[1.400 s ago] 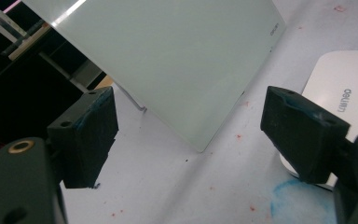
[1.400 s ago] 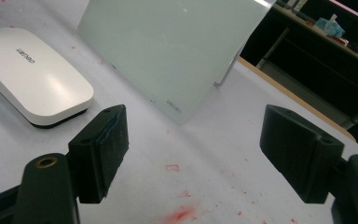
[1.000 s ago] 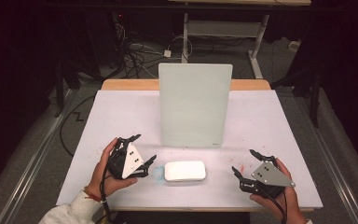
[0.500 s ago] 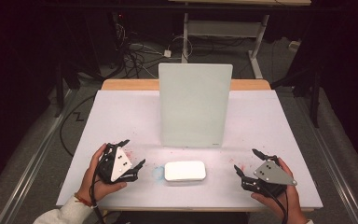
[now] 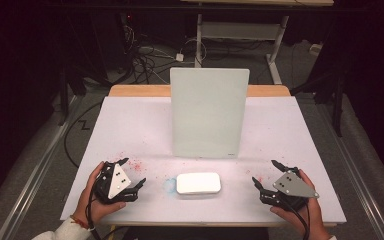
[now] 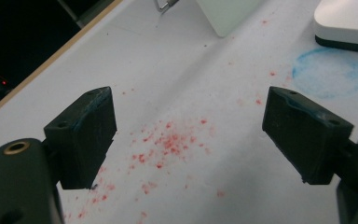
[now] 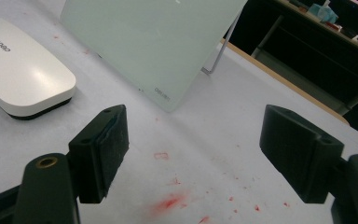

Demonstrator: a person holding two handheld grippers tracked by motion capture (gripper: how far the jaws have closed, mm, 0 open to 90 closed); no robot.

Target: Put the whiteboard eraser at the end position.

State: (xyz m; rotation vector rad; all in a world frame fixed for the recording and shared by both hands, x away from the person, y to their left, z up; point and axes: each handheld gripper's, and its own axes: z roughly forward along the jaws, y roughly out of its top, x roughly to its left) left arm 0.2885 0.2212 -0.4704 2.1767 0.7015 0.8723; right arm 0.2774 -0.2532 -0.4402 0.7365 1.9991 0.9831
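Note:
A pale green board [image 5: 208, 112] stands upright on a wire stand at the middle of the white table [image 5: 130, 125]; its lower edge [image 7: 154, 51] leans in the right gripper view. In front of it lies a flat white eraser block [image 5: 198, 183], also seen as the white block [image 7: 21, 70] and the block's corner [image 6: 349, 23]. My left gripper [image 5: 129, 176] rests near the front left, open, with nothing between its jaws [image 6: 189, 135]. My right gripper [image 5: 269, 176] sits near the front right, open and empty [image 7: 193, 149].
Red specks [image 6: 168, 144] are scattered on the table under the left gripper, and a red smear [image 7: 168, 203] lies under the right one. A faint blue ring [image 6: 331, 72] marks the surface beside the eraser. Dark floor, cables [image 5: 145, 55] and a desk frame lie beyond the far edge.
My left gripper has drawn back toward the front left edge of the table. The right gripper has shifted only slightly. Board and eraser have not moved.

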